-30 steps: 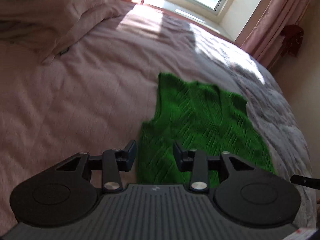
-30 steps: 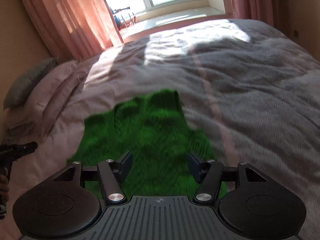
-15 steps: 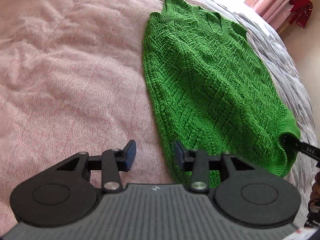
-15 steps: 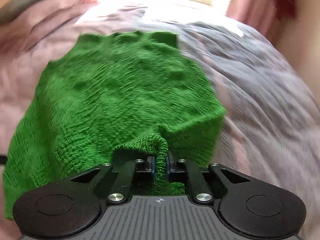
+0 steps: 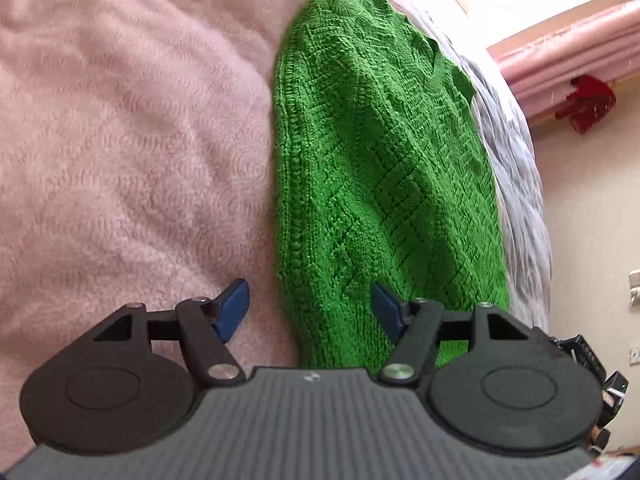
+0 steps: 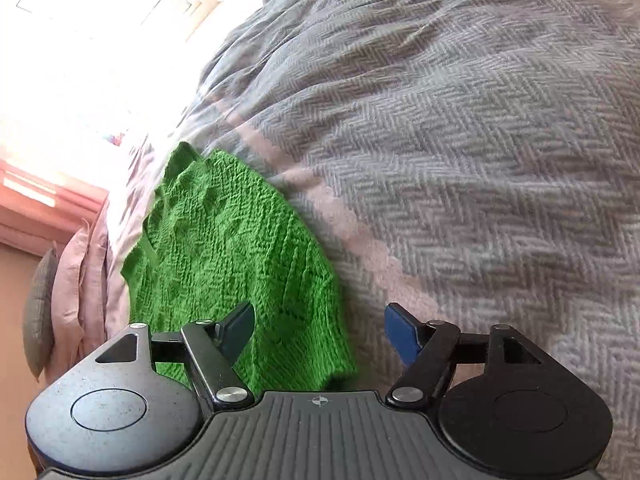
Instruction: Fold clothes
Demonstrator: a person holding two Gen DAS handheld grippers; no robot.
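A green knitted sweater vest (image 5: pixel 380 168) lies flat on the bed, its neck end far away and its hem near me. My left gripper (image 5: pixel 310 312) stands open just above the hem's left corner, and the knit's edge runs between the blue pads (image 5: pixel 234 306). In the right wrist view the same vest (image 6: pixel 236 272) lies left of centre. My right gripper (image 6: pixel 320 332) is open over the hem's right corner, one pad over the knit and the other over the blanket. Neither gripper holds anything.
A pink fleece cover (image 5: pixel 120 140) spreads left of the vest. A grey herringbone blanket (image 6: pixel 480 140) covers the bed's right side. Pillows (image 6: pixel 60 280) lie at the head end. Pink curtains (image 5: pixel 568 52), a red garment (image 5: pixel 588 104) and a wall stand to the right.
My right gripper, shut on the hem half a second ago, has let go and now stands open. My left gripper stayed open and dropped closer to the hem's left corner.
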